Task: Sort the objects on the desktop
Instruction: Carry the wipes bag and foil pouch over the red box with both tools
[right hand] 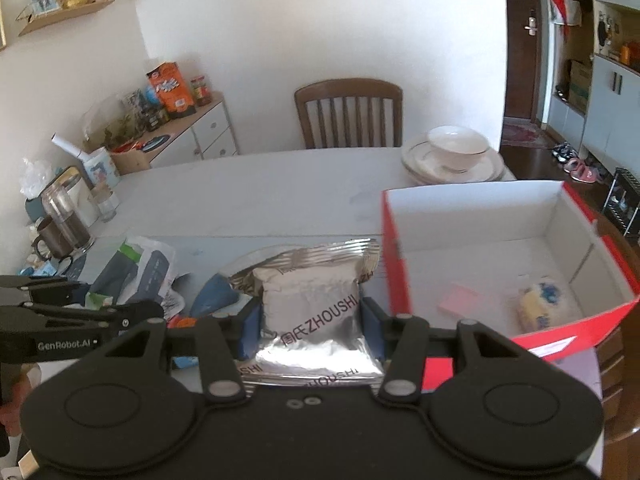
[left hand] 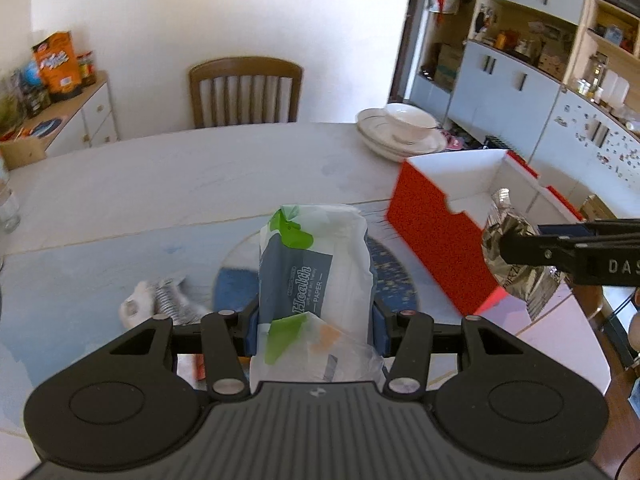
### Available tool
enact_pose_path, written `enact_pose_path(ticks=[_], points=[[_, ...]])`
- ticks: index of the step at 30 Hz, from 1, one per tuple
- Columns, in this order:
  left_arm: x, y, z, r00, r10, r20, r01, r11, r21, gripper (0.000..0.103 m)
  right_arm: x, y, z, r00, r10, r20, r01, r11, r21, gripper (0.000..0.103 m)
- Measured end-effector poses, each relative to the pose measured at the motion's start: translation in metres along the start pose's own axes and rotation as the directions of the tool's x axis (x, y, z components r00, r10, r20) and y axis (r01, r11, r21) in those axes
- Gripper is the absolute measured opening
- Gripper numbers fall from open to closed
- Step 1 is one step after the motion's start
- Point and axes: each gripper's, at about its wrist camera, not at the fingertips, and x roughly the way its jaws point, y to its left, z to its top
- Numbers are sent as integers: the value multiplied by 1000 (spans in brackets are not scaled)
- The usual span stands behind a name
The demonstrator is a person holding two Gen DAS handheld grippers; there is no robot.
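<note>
Left wrist view. The left gripper (left hand: 316, 320) has its jaws partly closed, the blue pads clamped on both long sides of a tissue pack (left hand: 316, 264), held clear of the table (left hand: 160, 184) and to the left of the red box (left hand: 436, 240). The pack is probably light and soft; its plastic film looks slippery and would dent under pressure, so a hold across the full middle, as here, seems safest. The right gripper (left hand: 504, 248) enters from the right edge, carrying a foil pouch (left hand: 500, 232) in front of the box's near corner.

Right wrist view. The right gripper (right hand: 310, 320) is likewise partly closed, its pads pressing the flanks of the foil pouch (right hand: 310, 304), just left of the red box (right hand: 396, 256). The pouch seems light, crinkly and puffed; squeezing the flanks risks crushing its contents, so only mild pressure suits it. Inside the box lie a pink pad (right hand: 458, 298) and a yellow-and-blue packet (right hand: 540, 300).
</note>
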Motion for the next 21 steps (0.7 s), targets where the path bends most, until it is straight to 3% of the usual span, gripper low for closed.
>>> enact_pose_path(ticks=[21], points=[[50,-129,43,995,-99,-1,98,986,134,50,-34,-126,-1,993,-111,36,108,991,83,50]])
